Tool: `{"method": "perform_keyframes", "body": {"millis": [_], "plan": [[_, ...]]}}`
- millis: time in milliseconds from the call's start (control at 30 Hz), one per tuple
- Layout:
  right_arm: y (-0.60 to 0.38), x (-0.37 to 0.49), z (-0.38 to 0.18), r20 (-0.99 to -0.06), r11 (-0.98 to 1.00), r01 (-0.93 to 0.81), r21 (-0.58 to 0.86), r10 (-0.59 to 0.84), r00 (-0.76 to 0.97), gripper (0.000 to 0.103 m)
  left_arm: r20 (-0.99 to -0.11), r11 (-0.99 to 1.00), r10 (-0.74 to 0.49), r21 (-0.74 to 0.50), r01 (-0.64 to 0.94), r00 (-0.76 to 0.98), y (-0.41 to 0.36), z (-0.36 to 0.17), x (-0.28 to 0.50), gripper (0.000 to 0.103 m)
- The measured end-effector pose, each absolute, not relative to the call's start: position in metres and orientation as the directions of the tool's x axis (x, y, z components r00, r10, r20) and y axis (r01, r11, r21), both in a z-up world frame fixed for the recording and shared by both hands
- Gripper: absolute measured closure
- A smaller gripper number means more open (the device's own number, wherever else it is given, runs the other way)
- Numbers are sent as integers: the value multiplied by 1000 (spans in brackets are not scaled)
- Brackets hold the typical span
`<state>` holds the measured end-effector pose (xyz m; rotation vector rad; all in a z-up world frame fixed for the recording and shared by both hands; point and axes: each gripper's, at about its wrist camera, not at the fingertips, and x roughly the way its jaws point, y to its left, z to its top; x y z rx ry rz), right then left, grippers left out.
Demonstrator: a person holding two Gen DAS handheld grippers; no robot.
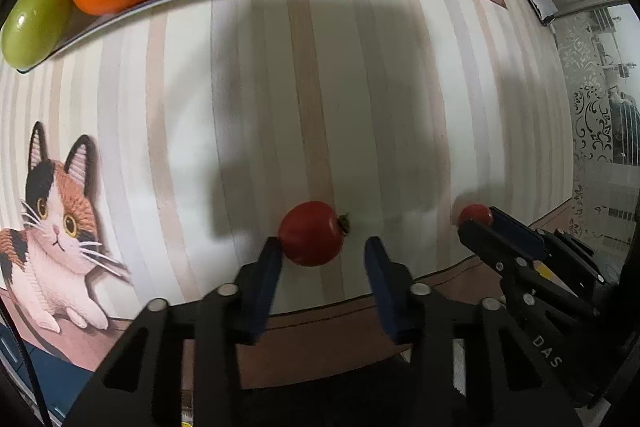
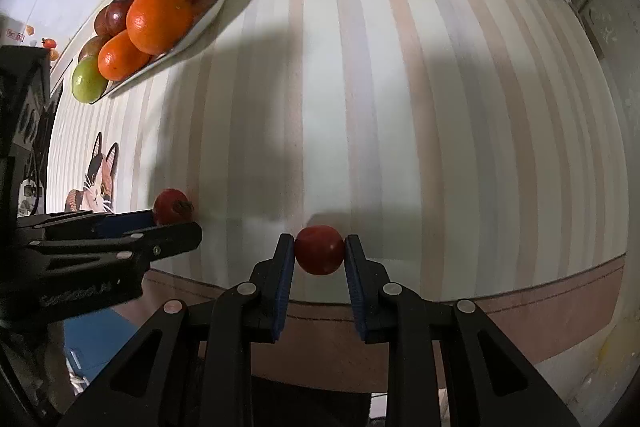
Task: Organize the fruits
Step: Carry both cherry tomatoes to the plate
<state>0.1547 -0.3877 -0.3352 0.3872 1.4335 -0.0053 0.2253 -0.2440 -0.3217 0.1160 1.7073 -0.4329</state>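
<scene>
Striped tabletop (image 2: 400, 107): plate (image 2: 208, 15) loaded. My right tongs (image 2: 319, 253) clamp one red fruit (image 2: 320, 250) — apparently lifted; left tongs (image 1: 322, 255) gape around the other red fruit (image 1: 311, 233), one pad touching.

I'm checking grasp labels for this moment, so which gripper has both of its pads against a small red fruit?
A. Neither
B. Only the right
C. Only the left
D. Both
B: the right gripper has both pads pressed on a small red fruit, while the left gripper stands open around the other red fruit, with only its left pad touching it.
</scene>
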Motion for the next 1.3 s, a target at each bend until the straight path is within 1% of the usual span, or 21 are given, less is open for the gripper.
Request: {"method": "perform_keyframes", "body": {"millis": [100,333,433,633,833,1000,1167,1300], "plan": [[-388,152,-338,-960,934,237,266,236,148,75,-967,923,-176,-227,310,-183,-244,-322,225,74],[-393,151,-331,-948,923,240,302,265,177,75,-962,930,-213,-254,266,-173,-225,-317,230,75],[-395,152,-325,-939,914,242,326,285,191,75,-962,930,-224,-259,262,-156,-206,-309,238,75],[-396,161,-308,-914,891,237,387,335,231,75,-961,926,-256,-275,258,-107,-201,-289,241,75],[-393,177,-280,-872,862,212,461,395,289,75,-953,923,-300,-298,245,-27,-184,-251,255,75],[-377,199,-250,-832,847,144,511,445,332,76,-937,921,-347,-332,205,42,-155,-214,268,75],[-341,236,-218,-789,835,53,547,493,366,76,-910,912,-401,-386,142,107,-121,-179,292,75],[-300,269,-200,-760,822,-4,569,528,379,76,-902,914,-405,-394,100,150,-87,-164,317,75]]}}
